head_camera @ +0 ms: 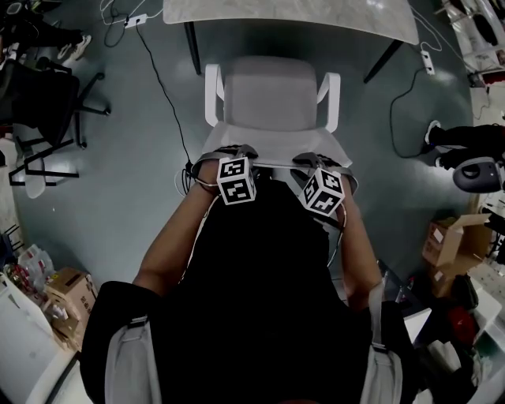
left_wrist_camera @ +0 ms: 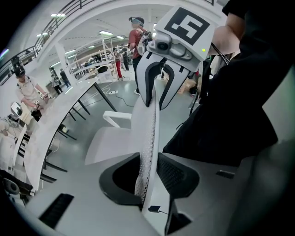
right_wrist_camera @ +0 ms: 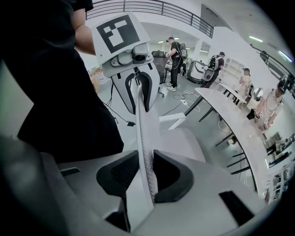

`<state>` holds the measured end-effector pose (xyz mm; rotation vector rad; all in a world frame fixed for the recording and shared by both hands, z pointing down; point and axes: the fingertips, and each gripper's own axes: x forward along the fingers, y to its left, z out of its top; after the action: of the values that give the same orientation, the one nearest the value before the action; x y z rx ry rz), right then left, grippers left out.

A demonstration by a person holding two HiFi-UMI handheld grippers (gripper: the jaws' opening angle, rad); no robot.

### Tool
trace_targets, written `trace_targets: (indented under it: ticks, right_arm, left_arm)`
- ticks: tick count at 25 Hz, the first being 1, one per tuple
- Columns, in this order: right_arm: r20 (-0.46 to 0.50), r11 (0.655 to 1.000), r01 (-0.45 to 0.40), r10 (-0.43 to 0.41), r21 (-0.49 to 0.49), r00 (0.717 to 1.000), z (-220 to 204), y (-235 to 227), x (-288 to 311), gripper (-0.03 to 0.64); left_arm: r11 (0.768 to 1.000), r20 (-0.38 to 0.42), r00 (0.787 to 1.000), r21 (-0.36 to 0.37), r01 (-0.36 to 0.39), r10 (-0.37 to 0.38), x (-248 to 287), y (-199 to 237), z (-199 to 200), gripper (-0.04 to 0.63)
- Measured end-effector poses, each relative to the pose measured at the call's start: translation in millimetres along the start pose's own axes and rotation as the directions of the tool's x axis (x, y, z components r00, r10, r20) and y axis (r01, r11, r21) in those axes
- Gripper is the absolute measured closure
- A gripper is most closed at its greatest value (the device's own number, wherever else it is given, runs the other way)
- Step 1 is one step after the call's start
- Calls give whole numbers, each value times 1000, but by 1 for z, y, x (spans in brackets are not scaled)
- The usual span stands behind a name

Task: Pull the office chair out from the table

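A light grey office chair (head_camera: 268, 95) with white armrests stands just in front of the pale table (head_camera: 292, 16), seat towards the table. Both grippers hold the top edge of its backrest (head_camera: 272, 146), which is nearest me. My left gripper (head_camera: 235, 151) grips the left part and my right gripper (head_camera: 319, 162) the right part. In the left gripper view the thin mesh backrest (left_wrist_camera: 150, 124) runs between the dark pads (left_wrist_camera: 177, 173), which press on it. In the right gripper view the backrest (right_wrist_camera: 143, 133) is likewise pinched between the pads (right_wrist_camera: 120, 175). My black-clothed body hides the chair's base.
A black chair (head_camera: 47, 102) stands at the left. A cable (head_camera: 166, 95) crosses the grey floor beside the office chair. Cardboard boxes (head_camera: 450, 241) and clutter sit at the right, more boxes (head_camera: 71, 292) at the lower left. A person's shoes (head_camera: 465, 146) are at the right.
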<state>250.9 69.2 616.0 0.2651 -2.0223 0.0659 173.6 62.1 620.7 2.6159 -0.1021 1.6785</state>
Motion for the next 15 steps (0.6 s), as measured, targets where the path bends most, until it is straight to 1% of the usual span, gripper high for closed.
trace_targets:
  ticks: [3,5,10,15]
  right_arm:
    - [-7,1000,3,-2,17,1000,-2,13,0,512]
    - [-6,999,-1,1,34,1000,-1,21,1,509]
    - [-24,999,0,1,51,1000,-7,48,-3,508]
    - [-30,998,13,-11,63,999,-8,71,-9,508]
  left_arm:
    - [999,48,999,-45,21,-18,-1,-12,-3,468]
    - [998,66,997,-59,30,-26,-4,-20,-7,468]
    - [999,47,998,-9,40,-39,-6,-48,-7,472]
    - [999,57,997,8,45,-46,-11,-72,-7,474]
